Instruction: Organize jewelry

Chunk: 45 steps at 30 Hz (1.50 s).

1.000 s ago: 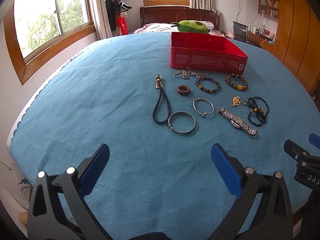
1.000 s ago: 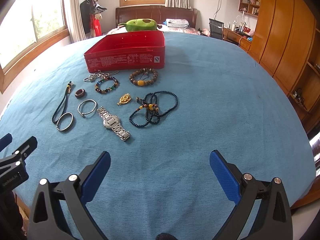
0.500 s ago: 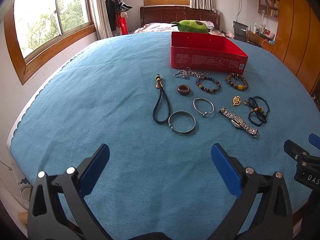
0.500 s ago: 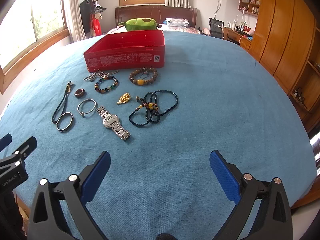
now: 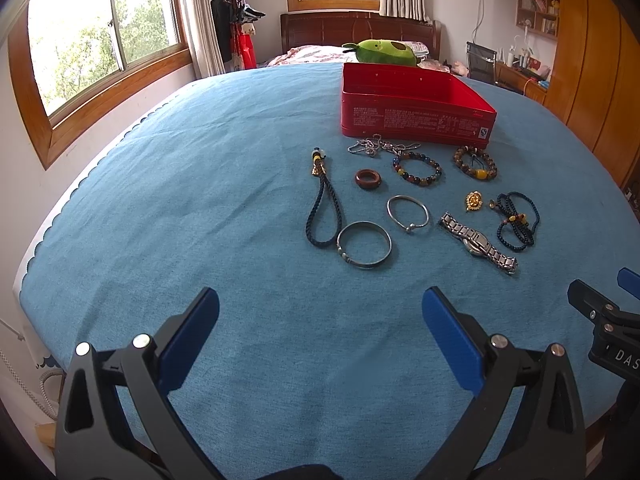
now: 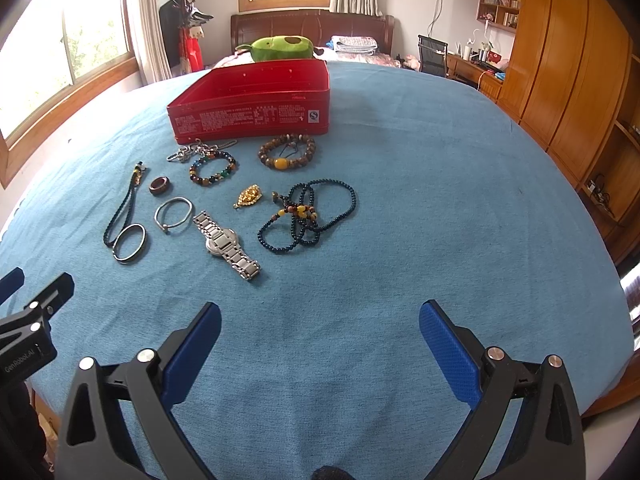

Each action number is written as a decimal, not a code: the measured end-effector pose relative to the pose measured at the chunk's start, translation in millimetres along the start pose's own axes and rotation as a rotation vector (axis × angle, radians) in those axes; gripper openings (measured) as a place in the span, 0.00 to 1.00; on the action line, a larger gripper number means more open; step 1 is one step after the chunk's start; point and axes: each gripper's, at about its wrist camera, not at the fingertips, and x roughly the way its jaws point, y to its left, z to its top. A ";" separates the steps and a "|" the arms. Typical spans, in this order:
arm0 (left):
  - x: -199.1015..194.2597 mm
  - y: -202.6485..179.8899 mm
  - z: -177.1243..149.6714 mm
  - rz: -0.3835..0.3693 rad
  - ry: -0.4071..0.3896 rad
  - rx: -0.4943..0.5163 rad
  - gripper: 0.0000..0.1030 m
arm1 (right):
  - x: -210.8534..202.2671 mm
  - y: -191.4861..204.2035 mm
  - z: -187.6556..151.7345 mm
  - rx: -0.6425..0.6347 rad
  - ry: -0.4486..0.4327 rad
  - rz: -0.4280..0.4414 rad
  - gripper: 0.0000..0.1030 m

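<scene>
Jewelry lies loose on the blue surface [image 5: 200,184], all of it on the near side of the red tin [image 5: 416,114] and none inside that we can see; the tin stands open, its floor mostly hidden by the front wall. Closest to the tin are a chain [image 5: 380,146] and two bead bracelets [image 5: 418,168]. Nearer us lie a brown ring [image 5: 368,180], a cord loop [image 5: 322,208], two bangles [image 5: 364,244], a gold charm [image 6: 248,196], a watch [image 6: 226,240] and a dark bead necklace [image 6: 308,216].

We hold both grippers low, well short of the pieces. Our left gripper [image 5: 320,312] has its fingers spread wide and empty, the large bangle straight ahead. Our right gripper [image 6: 320,320], equally wide and empty, is nearest the watch, whose band runs diagonally away towards the tin.
</scene>
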 end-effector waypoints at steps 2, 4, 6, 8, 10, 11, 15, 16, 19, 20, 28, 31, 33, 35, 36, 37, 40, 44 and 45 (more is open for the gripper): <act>0.0 0.0 0.1 0.001 0.000 0.000 0.97 | -0.3 0.2 -0.1 -0.001 0.000 0.000 0.97; 0.0 0.0 0.1 0.000 0.001 0.000 0.97 | 0.0 0.0 -0.1 0.000 0.000 0.000 0.97; 0.1 0.3 0.2 0.000 0.001 0.001 0.97 | -0.1 -0.2 -0.1 0.001 0.000 0.000 0.97; 0.0 0.3 0.1 0.000 0.000 0.001 0.97 | 0.1 -0.1 0.0 0.001 0.000 0.000 0.97; 0.1 0.4 0.1 0.001 0.000 0.001 0.97 | 0.2 -0.3 0.2 0.001 0.001 0.000 0.97; 0.1 0.0 0.0 0.000 0.001 0.000 0.97 | 0.0 -0.2 0.1 0.001 0.001 0.000 0.97; 0.1 0.0 0.0 0.000 0.000 0.001 0.97 | 1.4 0.2 -1.4 0.001 0.003 0.001 0.97; 0.1 0.1 0.0 0.000 0.000 0.001 0.97 | 1.2 0.2 -1.6 0.001 0.002 0.001 0.97; 0.1 -0.1 -0.1 0.001 0.000 0.001 0.97 | 1.1 0.3 -1.3 0.001 0.002 0.000 0.97; 0.1 -0.1 -0.1 0.001 0.000 0.001 0.97 | 1.4 0.0 -0.8 0.002 0.002 0.001 0.97; 1.3 3.1 -0.3 0.004 0.003 -0.002 0.97 | 4.2 -0.7 -1.1 0.000 0.005 0.004 0.97; 3.8 9.4 0.2 -0.013 0.010 -0.018 0.97 | 6.5 -1.3 1.1 -0.006 0.000 0.012 0.97; 4.9 13.1 1.3 -0.032 0.008 -0.025 0.97 | 6.6 -2.9 5.3 -0.013 -0.008 0.024 0.96; 5.0 17.9 2.9 -0.054 -0.002 -0.032 0.97 | 7.3 -5.9 9.7 -0.015 -0.014 0.046 0.96; 5.2 19.6 4.0 -0.059 -0.004 -0.033 0.97 | 7.6 -7.5 12.6 -0.015 -0.016 0.057 0.96; 6.2 22.1 5.7 -0.061 -0.002 -0.034 0.97 | 8.1 -9.4 14.9 -0.015 -0.018 0.071 0.96; 14.1 28.8 11.0 -0.073 0.034 -0.036 0.97 | 12.0 -14.7 22.7 -0.014 -0.008 0.119 0.96; 29.0 44.7 20.5 -0.124 0.105 -0.101 0.97 | 25.9 -23.8 36.7 0.001 0.044 0.191 0.97; 32.6 46.4 23.2 -0.117 0.122 -0.101 0.97 | 27.9 -25.4 39.5 0.003 0.053 0.201 0.97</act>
